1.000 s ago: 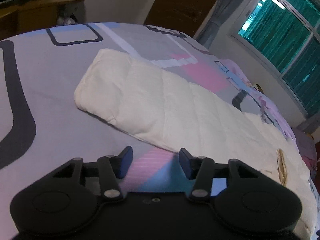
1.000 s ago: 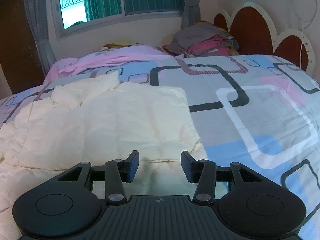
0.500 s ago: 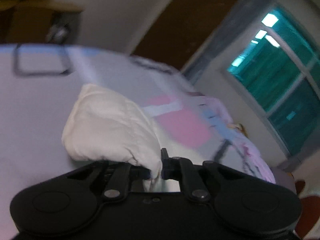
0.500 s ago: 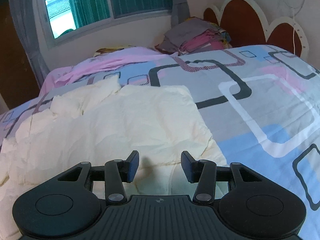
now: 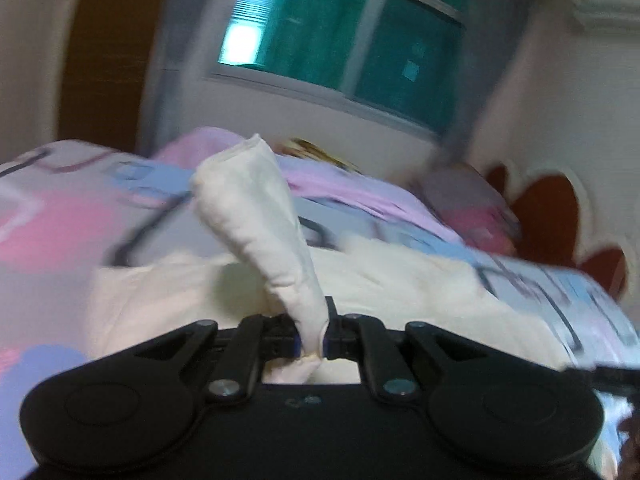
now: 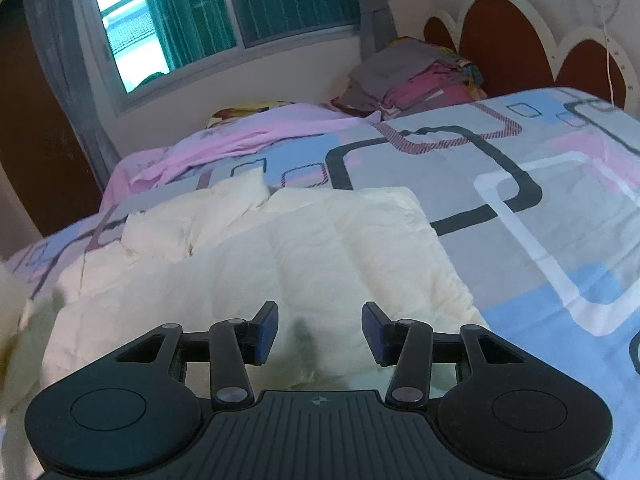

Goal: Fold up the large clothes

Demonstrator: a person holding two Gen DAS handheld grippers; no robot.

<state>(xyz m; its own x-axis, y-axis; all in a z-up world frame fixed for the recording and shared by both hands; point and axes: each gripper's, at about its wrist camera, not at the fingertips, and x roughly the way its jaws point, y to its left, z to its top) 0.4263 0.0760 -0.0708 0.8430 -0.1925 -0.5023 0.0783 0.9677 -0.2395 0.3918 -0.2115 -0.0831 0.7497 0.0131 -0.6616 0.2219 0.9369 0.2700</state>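
A cream quilted garment lies spread on the bed. In the left wrist view my left gripper is shut on one end of the cream garment, and that end stands up from the jaws as a lifted flap, above the rest of the cloth. The picture there is blurred. In the right wrist view my right gripper hovers open over the near edge of the cloth, with nothing pinched between its blue pads.
The bedsheet is grey with blue, pink and black rectangles. A pink cloth lies at the far side below the window. A pile of folded clothes sits by the headboard.
My left gripper closed on the end of the cream garment, then lifted it and swung it over towards the window side. The right gripper crept slightly forward and stayed open.
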